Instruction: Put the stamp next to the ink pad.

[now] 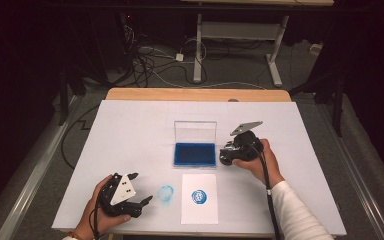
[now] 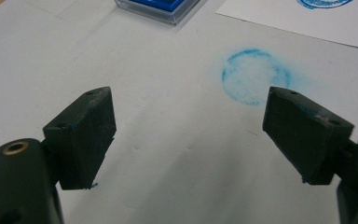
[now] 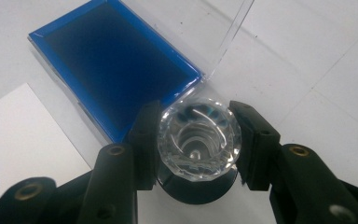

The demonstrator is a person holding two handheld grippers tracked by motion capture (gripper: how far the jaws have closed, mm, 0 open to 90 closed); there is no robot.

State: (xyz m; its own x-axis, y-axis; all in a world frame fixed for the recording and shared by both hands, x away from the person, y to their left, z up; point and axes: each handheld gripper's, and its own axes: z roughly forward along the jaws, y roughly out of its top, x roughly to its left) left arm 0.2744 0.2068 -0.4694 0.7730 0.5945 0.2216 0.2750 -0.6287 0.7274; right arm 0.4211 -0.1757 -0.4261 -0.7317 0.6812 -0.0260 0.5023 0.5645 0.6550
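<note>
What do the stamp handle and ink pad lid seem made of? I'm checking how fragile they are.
Stamp handle: clear faceted glass or acrylic, glossy with sparkling cut edges; which one is unclear. Ink pad lid: thin transparent plastic, probably; the table shows through it.

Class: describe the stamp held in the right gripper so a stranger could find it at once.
Start at the white table and find the open blue ink pad at its middle. Just right of it, the right gripper clamps the stamp. Its clear faceted knob on a round black base marks it out from the flat things around it.
</note>
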